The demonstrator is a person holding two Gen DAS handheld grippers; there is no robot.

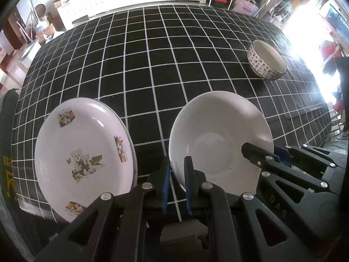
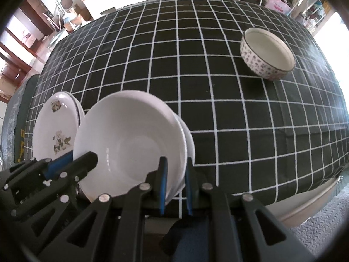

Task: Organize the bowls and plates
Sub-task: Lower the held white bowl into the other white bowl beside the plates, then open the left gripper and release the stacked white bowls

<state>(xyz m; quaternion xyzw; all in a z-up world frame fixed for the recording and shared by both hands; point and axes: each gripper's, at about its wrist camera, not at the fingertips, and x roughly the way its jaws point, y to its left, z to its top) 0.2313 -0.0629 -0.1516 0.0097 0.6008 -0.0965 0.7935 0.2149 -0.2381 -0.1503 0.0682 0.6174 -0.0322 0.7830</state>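
I see both tools working on one item: a plain white ceramic bowl (image 1: 220, 142) at the near edge of the table, which is covered by a black cloth with a white grid (image 1: 152, 65).

Left gripper (image 1: 177, 170): the two blue-padded fingers straddle the bowl's left rim, one pad outside and one inside. They sit close to the rim, and I judge them clenched on it. In the right wrist view this same tool (image 2: 72, 163) enters from the left, with its black upper finger lying over the bowl's inner wall.

Right gripper (image 2: 176, 170): the fingers bracket the right rim of the same bowl (image 2: 130, 144), the left pad inside the bowl and the right pad outside. I judge it clenched on the rim as well. In that view a second white edge shows behind the bowl's right side; I cannot tell whether it is another dish nested beneath it. In the left wrist view the right tool (image 1: 259, 155) reaches in from the right, its tip over the bowl's interior.

A white plate printed with a teddy bear and floral motifs (image 1: 85, 155) lies just left of the bowl, with a second rim visible beneath it.

A round, straight-sided bowl with a small flower pattern outside and a white interior (image 2: 268, 53) stands alone at the far right of the cloth, well apart from the other dishes.
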